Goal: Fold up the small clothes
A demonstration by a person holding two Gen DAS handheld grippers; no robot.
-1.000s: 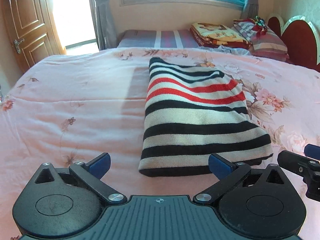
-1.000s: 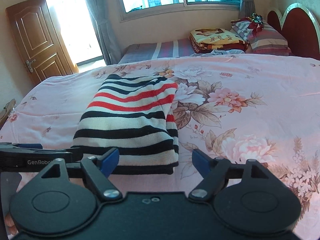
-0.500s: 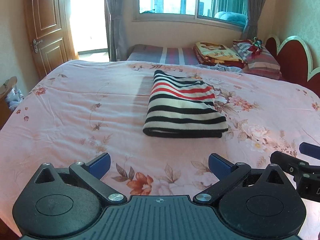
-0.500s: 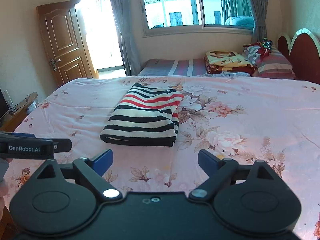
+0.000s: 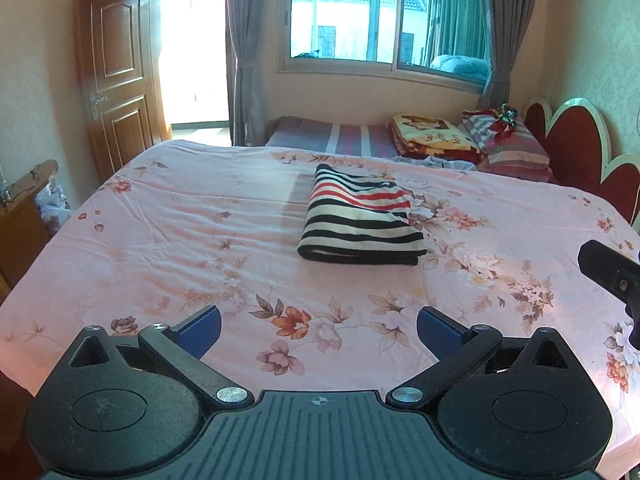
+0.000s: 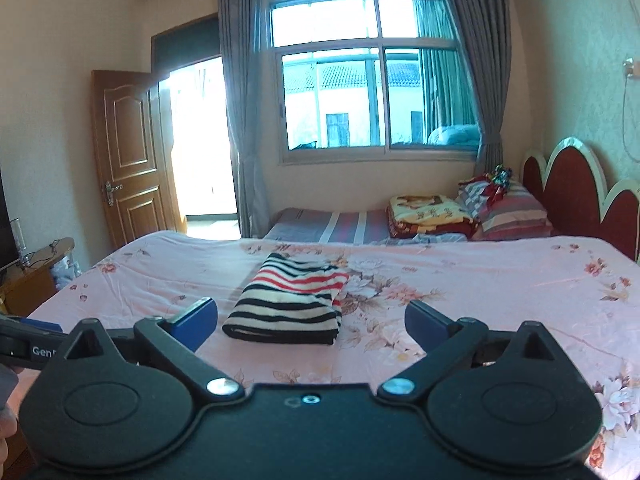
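A folded striped garment (image 5: 360,220), black, cream and red, lies flat in the middle of the pink floral bed (image 5: 180,232). It also shows in the right wrist view (image 6: 288,304). My left gripper (image 5: 318,330) is open and empty, held well back from the garment near the bed's front edge. My right gripper (image 6: 310,322) is open and empty, also far back from the garment. Part of the right gripper shows at the right edge of the left wrist view (image 5: 608,276).
Folded blankets (image 5: 436,136) and striped pillows (image 5: 508,140) are stacked at the far end by the red headboard (image 5: 568,148). A wooden door (image 5: 116,80) and a small side table (image 5: 24,208) stand on the left. A window (image 5: 384,20) is behind the bed.
Both grippers have pulled back and risen away from the folded garment, which now looks smaller and farther off. The garment has not moved. Both stay open.
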